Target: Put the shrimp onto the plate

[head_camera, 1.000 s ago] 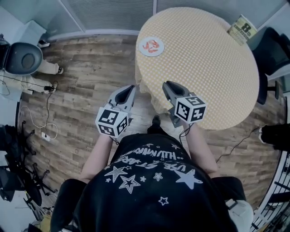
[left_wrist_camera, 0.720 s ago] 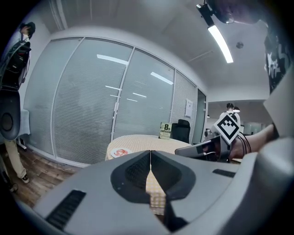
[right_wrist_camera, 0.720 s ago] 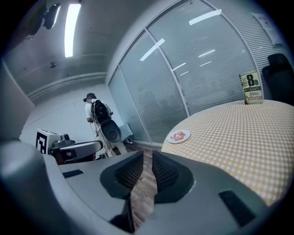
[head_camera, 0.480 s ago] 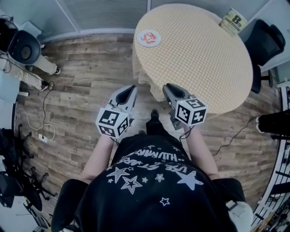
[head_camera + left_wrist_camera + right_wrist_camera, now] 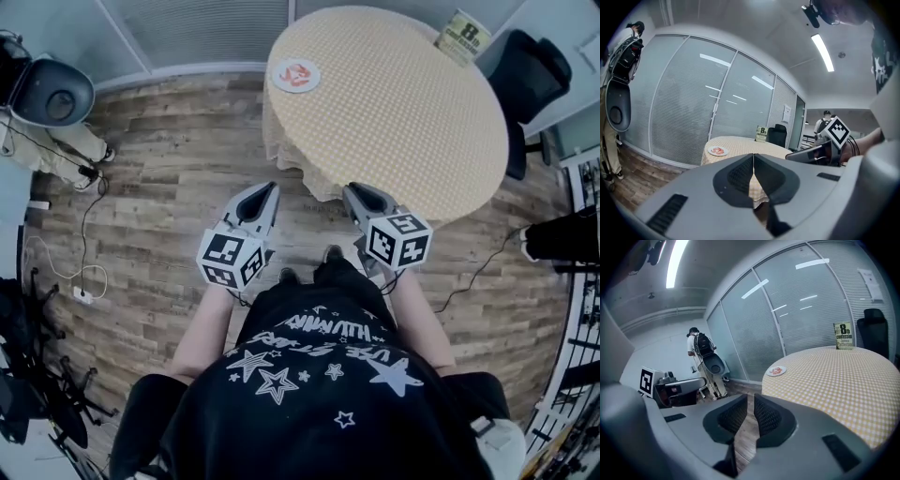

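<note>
A white plate [image 5: 296,75] with red shrimp [image 5: 298,73] on it lies at the far left edge of a round table [image 5: 403,112] with a yellow checked cloth. It also shows small in the left gripper view as the plate [image 5: 717,150] and in the right gripper view as the plate [image 5: 776,371]. Both grippers hang over the wooden floor, short of the table. My left gripper [image 5: 265,192] is shut and empty, its jaws [image 5: 753,154] pressed together. My right gripper [image 5: 354,194] holds nothing; only a thin slit shows between its pads [image 5: 750,395].
A book [image 5: 462,36] stands at the table's far side, next to a black chair [image 5: 530,66]. A person with a backpack [image 5: 697,348] stands by a grey round seat [image 5: 52,94] at the left. Cables [image 5: 89,272] lie on the floor. Glass walls with blinds close the back.
The table and plate have slid up and left in the head view and look a little farther off. Both grippers keep the same pose and stay empty.
</note>
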`<state>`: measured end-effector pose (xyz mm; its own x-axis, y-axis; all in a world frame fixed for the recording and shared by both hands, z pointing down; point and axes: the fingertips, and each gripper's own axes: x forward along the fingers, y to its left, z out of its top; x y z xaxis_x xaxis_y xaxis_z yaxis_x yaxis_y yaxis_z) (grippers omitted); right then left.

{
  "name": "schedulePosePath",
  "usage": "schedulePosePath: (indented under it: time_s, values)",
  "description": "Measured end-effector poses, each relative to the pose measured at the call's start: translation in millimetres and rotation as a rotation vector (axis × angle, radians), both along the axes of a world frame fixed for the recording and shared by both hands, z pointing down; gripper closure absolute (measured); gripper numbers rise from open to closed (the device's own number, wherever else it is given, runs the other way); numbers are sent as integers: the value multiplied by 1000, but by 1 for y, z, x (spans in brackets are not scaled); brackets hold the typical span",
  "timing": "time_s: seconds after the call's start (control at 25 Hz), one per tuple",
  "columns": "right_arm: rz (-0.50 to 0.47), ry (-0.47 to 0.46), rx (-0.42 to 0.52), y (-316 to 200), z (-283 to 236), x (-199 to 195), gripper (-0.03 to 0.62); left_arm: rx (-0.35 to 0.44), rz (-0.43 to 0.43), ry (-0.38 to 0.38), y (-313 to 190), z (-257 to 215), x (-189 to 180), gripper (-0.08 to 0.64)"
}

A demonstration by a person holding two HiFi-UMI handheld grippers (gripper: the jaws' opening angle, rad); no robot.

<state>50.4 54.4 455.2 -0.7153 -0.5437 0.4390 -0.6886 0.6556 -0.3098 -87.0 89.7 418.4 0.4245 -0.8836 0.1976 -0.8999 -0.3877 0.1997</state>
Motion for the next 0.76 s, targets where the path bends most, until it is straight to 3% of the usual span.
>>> schedulePosePath:
  time_s: [0.36,0.76]
  values:
    - [-155,-1,50,-4,-10,-9,534,19,-62,-29,-5,-7,20,550]
    - [-150,-22,32,-14,-6,69,534,30,-81,-50,-8,-12,97,551]
